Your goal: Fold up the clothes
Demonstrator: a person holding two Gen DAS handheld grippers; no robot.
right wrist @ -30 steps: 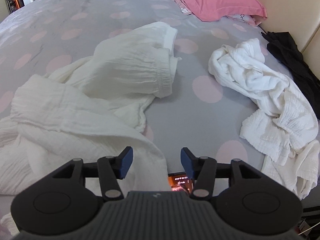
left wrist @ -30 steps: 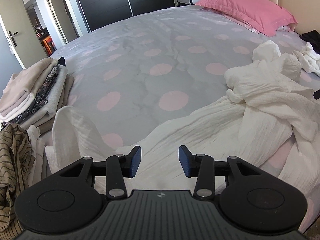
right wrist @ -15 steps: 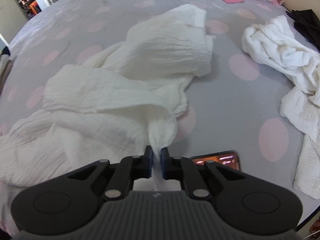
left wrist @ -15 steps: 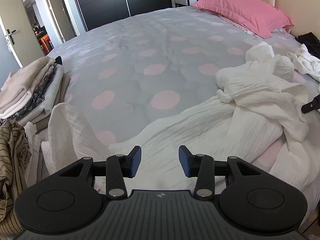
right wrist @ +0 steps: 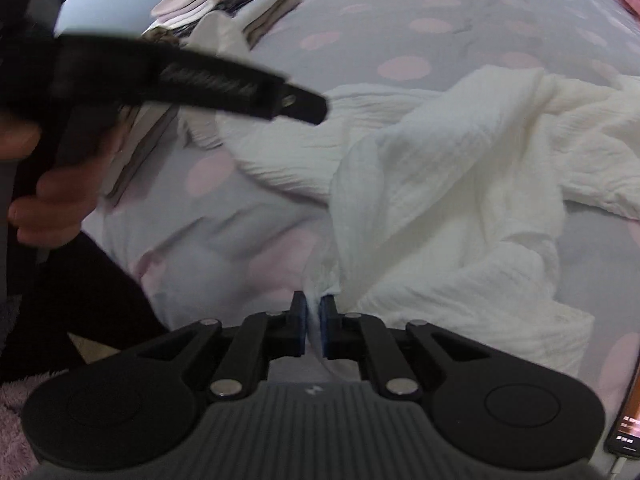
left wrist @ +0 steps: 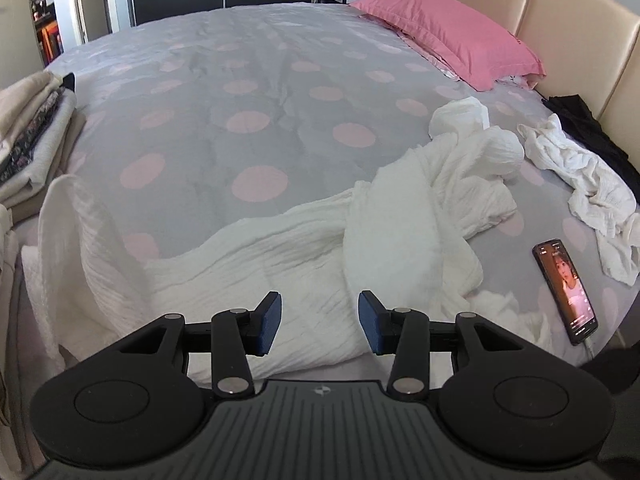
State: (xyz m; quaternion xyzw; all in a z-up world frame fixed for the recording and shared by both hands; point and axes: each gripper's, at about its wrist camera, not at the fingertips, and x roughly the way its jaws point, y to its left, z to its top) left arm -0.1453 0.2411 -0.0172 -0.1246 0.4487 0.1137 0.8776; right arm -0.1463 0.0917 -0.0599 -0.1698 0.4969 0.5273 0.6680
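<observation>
Jaws of the right gripper (right wrist: 314,322) pinch a bunched edge of the crinkled white cotton garment (left wrist: 320,256), which sprawls across the near side of a grey bedspread with pink dots (left wrist: 256,120). Left gripper (left wrist: 319,316) hovers above the same garment, jaws parted around nothing, its handle gripped by a hand (right wrist: 48,192). One pink pillow (left wrist: 448,32), one lit black smartphone (left wrist: 565,290), one stack of folded clothes (left wrist: 28,136), and a second crumpled white cloth (left wrist: 588,184) share the bed.

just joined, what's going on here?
A person with a gripper in each hand is folding laundry on a bed. The right gripper is shut on an edge of the white garment. The left gripper is open above the same garment, holding nothing. Folded clothes sit stacked at the left.
</observation>
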